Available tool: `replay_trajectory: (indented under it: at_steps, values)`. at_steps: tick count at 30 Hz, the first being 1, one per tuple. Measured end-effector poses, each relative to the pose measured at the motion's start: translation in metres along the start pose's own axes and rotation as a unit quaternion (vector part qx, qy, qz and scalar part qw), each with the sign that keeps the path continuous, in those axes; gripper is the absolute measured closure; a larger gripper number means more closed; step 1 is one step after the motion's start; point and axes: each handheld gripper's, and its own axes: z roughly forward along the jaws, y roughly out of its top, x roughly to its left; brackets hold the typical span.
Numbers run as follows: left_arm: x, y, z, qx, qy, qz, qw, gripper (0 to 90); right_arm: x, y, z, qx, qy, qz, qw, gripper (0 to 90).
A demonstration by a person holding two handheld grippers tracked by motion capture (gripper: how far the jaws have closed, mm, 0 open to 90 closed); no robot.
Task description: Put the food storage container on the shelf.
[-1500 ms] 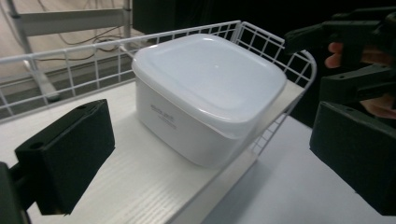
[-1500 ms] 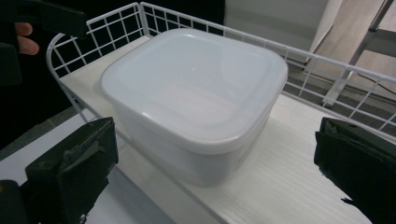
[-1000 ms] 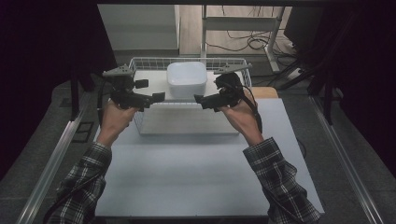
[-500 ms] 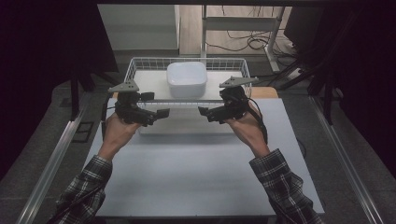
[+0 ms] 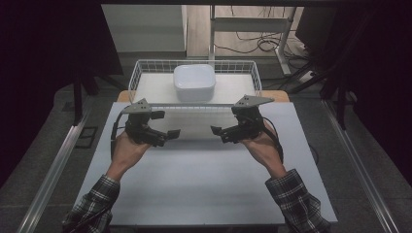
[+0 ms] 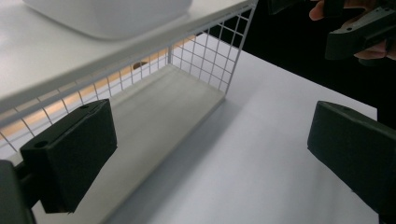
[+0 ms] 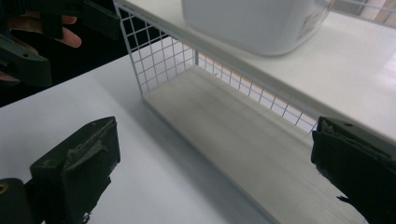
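White table (image 5: 204, 184) carried white wire rack (image 5: 145, 82) at far edge. White square container (image 5: 194, 81) sat on rack's top shelf. Left gripper (image 5: 167, 136), right gripper (image 5: 218, 132) hovered near rack, jaws wide apart, empty.

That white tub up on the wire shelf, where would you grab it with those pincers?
Probably by its two opposite side walls, one gripper on each, coming down from above. The tub is wide and rounded, likely too broad for one pair of jaws, and the wire rim of the shelf fences it in, blocking a level approach.
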Motion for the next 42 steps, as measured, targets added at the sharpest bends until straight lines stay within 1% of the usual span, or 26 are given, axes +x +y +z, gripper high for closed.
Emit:
replay_trajectory:
  at_steps: [7, 12, 14, 18, 22, 24, 25, 26, 27, 28, 30, 33, 36, 42]
  values:
    - [-0.007, -0.015, 0.001, 0.002, -0.002, 0.001, 1.0, 1.6, 0.007, -0.016, -0.004, -0.003, 0.004, -0.006, 1.0, 1.2]
    - [-0.012, -0.03, 0.005, 0.008, -0.003, -0.001, 1.0, 1.7, 0.012, -0.028, -0.004, -0.003, 0.003, -0.012, 0.9999, 1.4]
    - [-0.013, -0.037, 0.007, 0.006, -0.003, -0.001, 1.0, 1.8, 0.014, -0.033, -0.003, -0.002, 0.004, -0.014, 0.9999, 1.5]
    - [-0.015, -0.051, 0.011, 0.005, -0.007, -0.008, 0.9999, 1.9, 0.018, -0.044, 0.002, 0.003, 0.003, -0.017, 0.9999, 1.6]
    - [-0.017, -0.067, 0.015, 0.0, -0.006, -0.015, 0.9999, 2.0, 0.02, -0.055, 0.006, 0.0, 0.005, -0.015, 0.9999, 1.7]
    - [-0.018, -0.074, 0.017, -0.003, -0.004, -0.016, 0.9999, 2.6, 0.02, -0.06, 0.008, 0.007, 0.006, -0.016, 0.9998, 1.7]
    - [-0.019, -0.075, 0.018, 0.004, -0.001, -0.014, 0.9999, 2.7, 0.021, -0.063, 0.009, 0.009, 0.002, -0.018, 0.9998, 1.8]
    - [-0.02, -0.077, 0.019, 0.003, 0.003, -0.011, 0.9999, 2.7, 0.021, -0.065, 0.01, 0.007, 0.0, -0.018, 0.9998, 1.8]
    - [-0.021, -0.078, 0.019, 0.002, 0.005, -0.009, 1.0, 2.9, 0.021, -0.067, 0.01, 0.008, 0.003, -0.015, 0.9998, 1.8]
    - [-0.022, -0.079, 0.019, 0.001, 0.001, -0.008, 1.0, 3.0, 0.021, -0.069, 0.011, 0.009, 0.005, -0.014, 0.9999, 1.8]
    - [-0.025, -0.08, 0.02, 0.002, 0.001, -0.005, 1.0, 3.0, 0.022, -0.073, 0.011, 0.009, 0.003, -0.016, 0.9998, 1.8]
    - [-0.029, -0.084, 0.021, 0.005, -0.001, -0.004, 1.0, 3.0, 0.023, -0.079, 0.011, 0.01, 0.007, -0.014, 0.9998, 1.8]
    - [-0.032, -0.092, 0.021, 0.012, 0.0, -0.001, 0.9999, 3.0, 0.025, -0.085, 0.01, 0.012, 0.008, -0.015, 0.9998, 1.8]
    - [-0.036, -0.107, 0.02, 0.018, 0.007, 0.002, 0.9998, 2.9, 0.027, -0.098, 0.007, 0.013, 0.008, -0.012, 0.9998, 1.8]
